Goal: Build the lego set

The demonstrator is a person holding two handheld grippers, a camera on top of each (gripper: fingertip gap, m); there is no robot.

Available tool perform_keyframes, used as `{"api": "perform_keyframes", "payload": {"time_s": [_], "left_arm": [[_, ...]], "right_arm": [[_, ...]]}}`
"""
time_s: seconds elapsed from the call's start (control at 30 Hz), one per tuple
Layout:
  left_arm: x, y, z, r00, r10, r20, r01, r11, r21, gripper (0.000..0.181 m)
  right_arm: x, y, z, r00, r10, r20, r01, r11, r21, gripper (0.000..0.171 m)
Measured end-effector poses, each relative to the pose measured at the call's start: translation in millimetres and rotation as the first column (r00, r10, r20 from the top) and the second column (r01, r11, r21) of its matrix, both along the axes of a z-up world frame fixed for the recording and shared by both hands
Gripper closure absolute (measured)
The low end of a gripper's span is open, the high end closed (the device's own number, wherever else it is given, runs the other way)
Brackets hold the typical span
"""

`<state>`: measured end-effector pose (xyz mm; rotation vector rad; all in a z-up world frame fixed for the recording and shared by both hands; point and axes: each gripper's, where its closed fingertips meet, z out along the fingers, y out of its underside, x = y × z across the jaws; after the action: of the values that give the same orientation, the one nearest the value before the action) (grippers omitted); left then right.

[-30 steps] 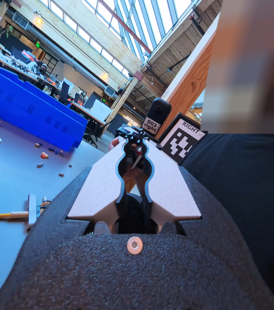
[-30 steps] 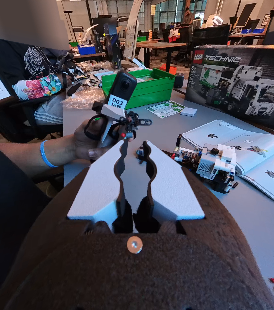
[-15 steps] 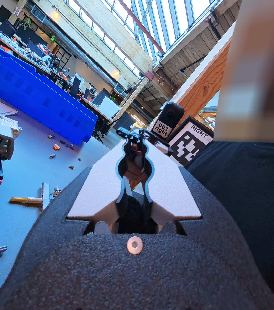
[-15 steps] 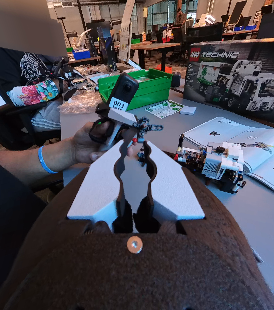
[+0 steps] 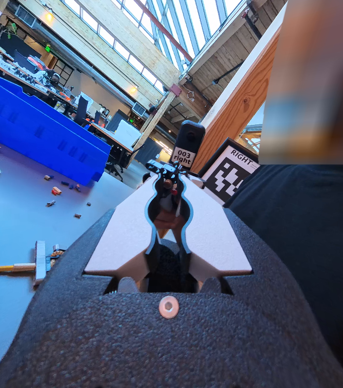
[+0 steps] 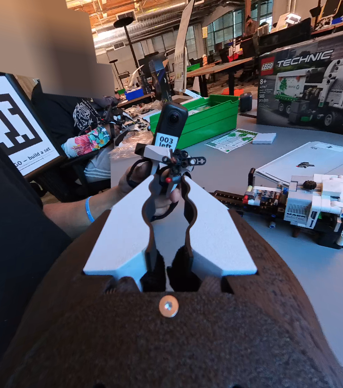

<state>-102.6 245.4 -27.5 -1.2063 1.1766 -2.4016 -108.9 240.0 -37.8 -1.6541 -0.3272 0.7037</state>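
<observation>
My left gripper (image 5: pixel 167 178) is shut on a small black Technic assembly (image 5: pixel 163 168) with a brown pin and a red pin, held up in the air. In the right wrist view the left gripper (image 6: pixel 172 162) holds this assembly (image 6: pixel 184 161) just past my right gripper's tips. My right gripper (image 6: pixel 168 179) is open and empty. The assembly's red pin (image 6: pixel 168 180) sits in the gap between its fingertips. The partly built white truck (image 6: pixel 305 207) stands on the grey table at the right.
An open instruction booklet (image 6: pixel 313 155) and the set's box (image 6: pixel 313 84) lie behind the truck. A green bin (image 6: pixel 204 119) stands farther back. A blue bin (image 5: pixel 40 130), loose small pieces (image 5: pixel 55 191) and a yellow axle part (image 5: pixel 15 268) lie on the left. Left and right tips are no more than a few centimetres apart. The partly built white truck (image 6: pixel 305 207) is about equally far from each gripper, around 15 cm.
The two grippers have come closer together. The assembly's lower end now sits between my right gripper's open fingertips. The left gripper still holds the assembly.
</observation>
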Motion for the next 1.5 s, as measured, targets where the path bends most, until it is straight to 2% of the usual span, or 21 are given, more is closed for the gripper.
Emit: {"api": "perform_keyframes", "payload": {"time_s": [0.13,0.33,0.47,0.63,0.83,0.97,1.07,1.17,1.23,1.3,1.4,1.5], "left_arm": [[2.8,-4.3,-5.2,1.000,0.022,-0.022,-0.021,0.997,0.070,0.172],[0.7,-3.2,-3.6,0.999,0.038,-0.003,-0.037,0.996,0.079,0.173],[-0.2,-4.6,-4.1,0.999,0.039,0.002,-0.039,0.995,0.088,0.172],[-1.5,-7.7,-5.0,0.999,0.037,-0.002,-0.037,0.992,0.120,0.172],[-2.6,-6.0,-8.1,0.998,0.062,-0.010,-0.060,0.990,0.128,0.170],[-5.3,-2.1,-9.8,0.997,0.082,-0.016,-0.079,0.987,0.140,0.169],[-7.7,0.6,-10.2,0.995,0.100,-0.015,-0.097,0.984,0.149,0.169],[-11.0,3.4,-8.2,0.994,0.107,-0.006,-0.105,0.984,0.146,0.171],[-12.2,4.3,-9.2,0.997,0.068,-0.039,-0.064,0.993,0.103,0.171],[-12.5,5.3,-10.2,0.997,0.023,-0.078,-0.018,0.998,0.057,0.172],[-5.7,11.0,-22.4,0.978,0.037,-0.204,-0.017,0.995,0.099,0.172],[-4.9,10.0,-34.4,0.929,-0.008,-0.370,0.057,0.991,0.124,0.172]], "right_arm": [[2.0,0.2,1.7,1.000,-0.019,0.015,0.019,1.000,0.016,0.151],[5.5,-0.4,5.1,0.996,-0.057,0.062,0.053,0.997,0.062,0.166],[4.7,-1.6,4.5,0.993,-0.054,0.102,0.046,0.996,0.079,0.167],[3.1,-5.0,1.8,0.963,-0.055,0.263,0.023,0.992,0.124,0.167],[2.4,-2.9,-1.5,0.872,-0.072,0.484,-0.019,0.984,0.179,0.167],[-1.1,0.5,-2.9,0.833,-0.068,0.549,-0.044,0.981,0.188,0.167],[-3.6,3.1,-2.9,0.837,-0.061,0.545,-0.045,0.983,0.180,0.167],[-7.5,5.1,-1.2,0.879,-0.050,0.475,-0.028,0.987,0.156,0.167],[-8.8,5.5,-2.5,0.899,-0.039,0.436,-0.022,0.991,0.132,0.167],[-12.2,2.0,-3.3,0.912,-0.007,0.410,-0.047,0.991,0.122,0.157],[-2.1,-1.6,-10.4,0.915,0.023,0.403,-0.056,0.996,0.070,0.148],[14.2,-7.3,-5.4,0.933,0.040,0.357,-0.072,0.995,0.075,0.146]]}}
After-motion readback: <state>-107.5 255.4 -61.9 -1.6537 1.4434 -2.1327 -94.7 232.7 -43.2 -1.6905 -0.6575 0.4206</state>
